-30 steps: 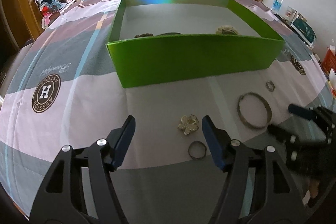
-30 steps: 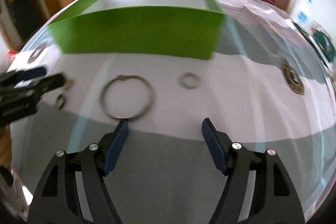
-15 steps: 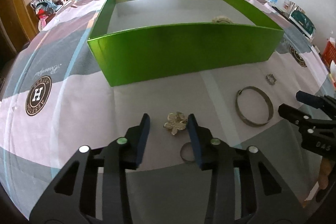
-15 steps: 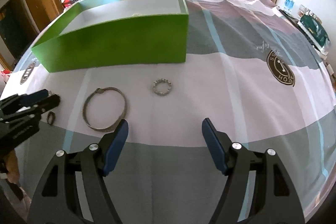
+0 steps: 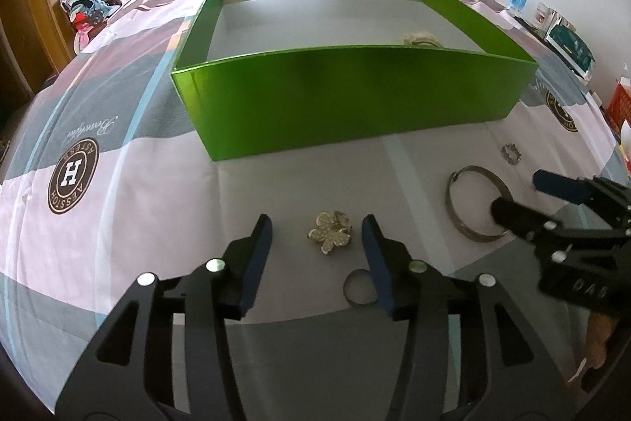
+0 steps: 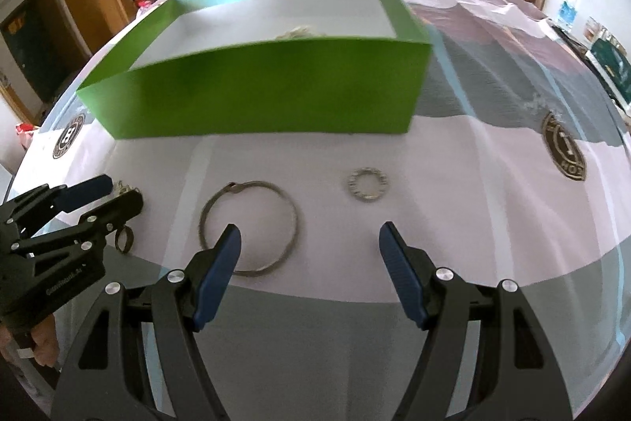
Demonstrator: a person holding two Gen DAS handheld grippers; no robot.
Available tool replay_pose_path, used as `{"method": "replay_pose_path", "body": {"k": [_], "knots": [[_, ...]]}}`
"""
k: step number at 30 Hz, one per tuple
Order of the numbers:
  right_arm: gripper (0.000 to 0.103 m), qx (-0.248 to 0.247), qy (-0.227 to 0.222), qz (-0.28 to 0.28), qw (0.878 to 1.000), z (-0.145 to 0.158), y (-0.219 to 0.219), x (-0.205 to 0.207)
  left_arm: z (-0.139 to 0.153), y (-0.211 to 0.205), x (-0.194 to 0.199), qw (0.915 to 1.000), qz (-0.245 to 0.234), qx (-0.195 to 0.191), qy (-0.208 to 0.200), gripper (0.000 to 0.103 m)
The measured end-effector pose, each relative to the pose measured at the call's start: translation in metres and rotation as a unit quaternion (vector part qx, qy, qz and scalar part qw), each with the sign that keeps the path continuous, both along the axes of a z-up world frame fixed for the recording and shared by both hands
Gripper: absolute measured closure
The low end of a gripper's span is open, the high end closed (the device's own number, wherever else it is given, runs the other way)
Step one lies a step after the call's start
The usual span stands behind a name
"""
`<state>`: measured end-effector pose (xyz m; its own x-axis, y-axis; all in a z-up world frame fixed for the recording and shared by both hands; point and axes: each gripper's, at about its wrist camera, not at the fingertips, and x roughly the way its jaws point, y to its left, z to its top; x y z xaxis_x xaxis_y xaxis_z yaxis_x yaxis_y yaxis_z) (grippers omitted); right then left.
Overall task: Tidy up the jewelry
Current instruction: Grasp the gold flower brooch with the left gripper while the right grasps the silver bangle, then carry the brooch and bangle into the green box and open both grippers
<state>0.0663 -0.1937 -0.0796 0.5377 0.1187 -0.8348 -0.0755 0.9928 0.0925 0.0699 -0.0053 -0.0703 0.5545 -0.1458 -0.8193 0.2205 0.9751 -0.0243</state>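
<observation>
Four pieces lie on the bench at 6 o'clock of the green box [image 5: 355,97]. The left gripper [image 5: 317,235] is released, its fingers opening with the brooch [image 5: 330,232] between them at 12 o'clock, untouched. The right gripper [image 6: 309,243] stands open over the bangle [image 6: 248,227], with the ring [image 6: 367,183] at 1 o'clock. The cloth logo [image 5: 73,176] shows "H".

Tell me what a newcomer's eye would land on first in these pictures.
The bright green box dominates the middle of the patterned tablecloth, open-topped, with a pale piece of jewelry peeking over its near wall. In front of it, the flower brooch lies on the cloth between the left gripper's opening jaws, untouched. To the right lies a large metal bangle, under the open right gripper.
</observation>
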Motion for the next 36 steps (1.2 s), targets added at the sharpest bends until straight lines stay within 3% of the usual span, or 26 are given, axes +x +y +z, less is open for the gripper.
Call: {"method": "replay_pose_path", "body": {"k": [12,17,21,25,27,29,32,36], "knots": [[0.031,-0.033,-0.004,0.046,0.998,-0.005,0.018,-0.007,0.000,0.002,0.000,1.0000,0.001,-0.003,0.000,0.055],[0.032,-0.047,-0.006,0.031,0.998,-0.005,0.002,-0.013,0.000,0.002,0.002,1.0000,0.003,-0.004,0.001,0.055],[0.054,-0.036,-0.008,0.031,0.999,-0.004,-0.001,-0.015,0.001,0.002,0.001,1.0000,0.002,0.001,-0.002,0.061],[0.068,-0.037,-0.013,0.040,0.998,-0.002,0.007,-0.015,0.001,0.002,0.002,1.0000,0.000,0.000,-0.003,0.068],[0.075,-0.035,-0.015,0.044,0.998,-0.002,0.010,-0.015,0.001,0.004,0.001,1.0000,-0.001,-0.001,-0.004,0.080],[0.080,-0.033,-0.016,0.045,0.998,-0.001,0.012,-0.015,0.001,0.005,0.001,1.0000,-0.001,-0.003,-0.004,0.081],[0.097,-0.028,-0.017,0.050,0.998,-0.001,0.013,-0.016,0.001,0.005,0.001,1.0000,0.001,-0.004,-0.003,0.081],[0.098,-0.023,-0.015,0.048,0.998,0.000,0.014,-0.017,0.004,0.005,0.000,1.0000,0.004,-0.005,-0.004,0.081]]}}
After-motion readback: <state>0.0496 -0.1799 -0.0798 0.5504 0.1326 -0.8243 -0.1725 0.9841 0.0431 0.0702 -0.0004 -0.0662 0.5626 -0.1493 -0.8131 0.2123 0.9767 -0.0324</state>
